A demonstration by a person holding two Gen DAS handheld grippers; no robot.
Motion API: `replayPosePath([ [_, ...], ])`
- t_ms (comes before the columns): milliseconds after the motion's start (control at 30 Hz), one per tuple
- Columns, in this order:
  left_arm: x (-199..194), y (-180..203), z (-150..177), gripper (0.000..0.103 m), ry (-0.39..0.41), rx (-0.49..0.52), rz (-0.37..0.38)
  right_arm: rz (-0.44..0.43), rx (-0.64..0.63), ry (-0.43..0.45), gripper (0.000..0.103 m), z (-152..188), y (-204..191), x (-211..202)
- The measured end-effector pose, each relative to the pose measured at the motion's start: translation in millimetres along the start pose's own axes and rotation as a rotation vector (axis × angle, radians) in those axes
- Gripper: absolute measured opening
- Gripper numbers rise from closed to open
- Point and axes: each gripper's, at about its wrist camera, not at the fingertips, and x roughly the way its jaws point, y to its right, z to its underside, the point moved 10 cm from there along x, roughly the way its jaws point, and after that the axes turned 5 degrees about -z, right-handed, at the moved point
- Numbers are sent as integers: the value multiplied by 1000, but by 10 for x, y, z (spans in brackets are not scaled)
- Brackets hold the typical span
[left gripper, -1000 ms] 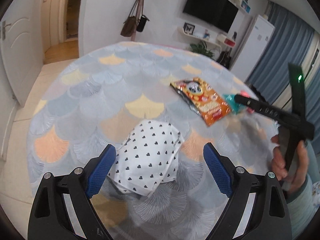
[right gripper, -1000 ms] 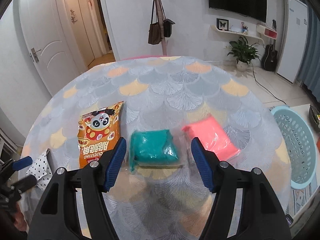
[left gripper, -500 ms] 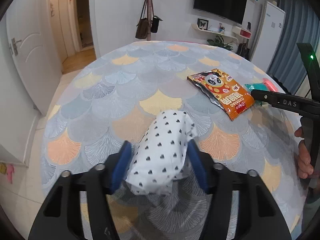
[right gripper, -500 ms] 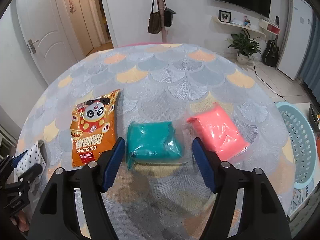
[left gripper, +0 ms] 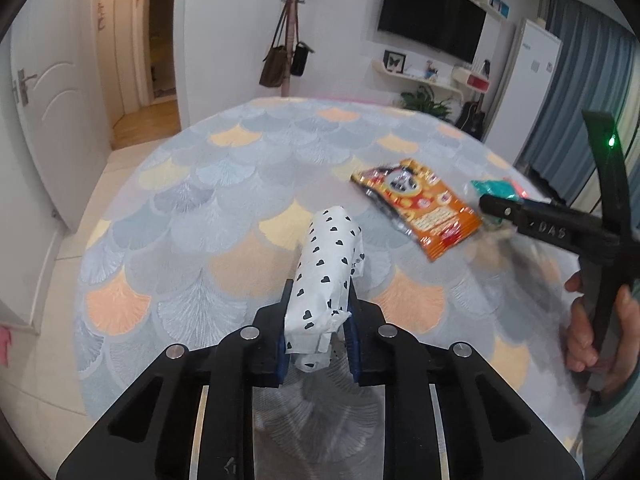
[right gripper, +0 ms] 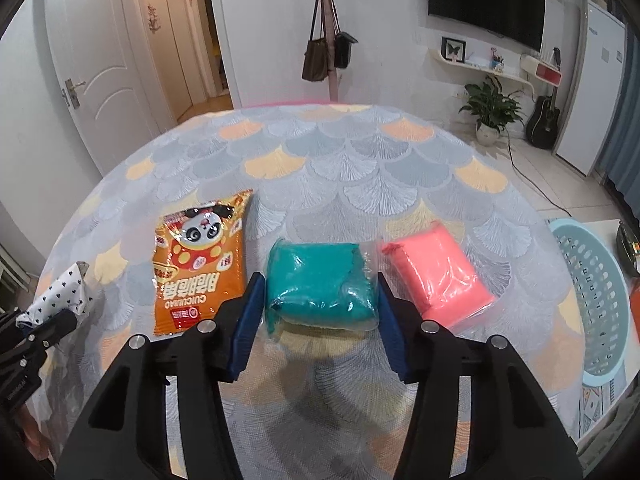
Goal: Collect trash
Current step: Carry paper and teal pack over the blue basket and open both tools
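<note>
My left gripper (left gripper: 316, 320) is shut on a white packet with black hearts (left gripper: 326, 276), squeezed narrow and held just above the table. The packet also shows at the left edge of the right wrist view (right gripper: 60, 296). My right gripper (right gripper: 320, 312) is open, its blue pads on either side of a teal bag (right gripper: 320, 284) that lies on the table. An orange panda snack bag (right gripper: 200, 264) lies left of the teal bag; it also shows in the left wrist view (left gripper: 420, 208). A pink bag (right gripper: 440, 276) lies to the right.
The round table (right gripper: 340, 168) has a scallop-pattern cloth. A light blue laundry basket (right gripper: 592, 292) stands beside the table's right edge. A coat stand with bags (right gripper: 328, 52), a door (right gripper: 100, 60) and a plant (right gripper: 492, 108) are beyond.
My left gripper has closed on the heart-print packet and lifted it slightly. My right gripper has moved forward and its pads now flank the teal bag.
</note>
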Motion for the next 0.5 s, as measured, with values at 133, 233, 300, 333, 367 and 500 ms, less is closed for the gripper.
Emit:
replayPosePath([
  [133,-122,74,-128,20,42,-3,28,-20,-11,63,50,-50,-27,-130],
  [233,-230,177,-248,20,76,-4,60,-43,1,103,50,-94,-21,-209],
  [300,-278,253,-349,20,99,2,83,-56,21,120,50,-125,12,-247],
  [333,-306,304,-389,20,107,5,95,-59,33,124,50,-130,34,-265],
  [367,-318,345,-424,20,112,10,104,-63,50,128,50,-135,66,-294],
  [500,-376,576,-611,20,148,53,124,-50,75,162,50,-177,192,-491],
])
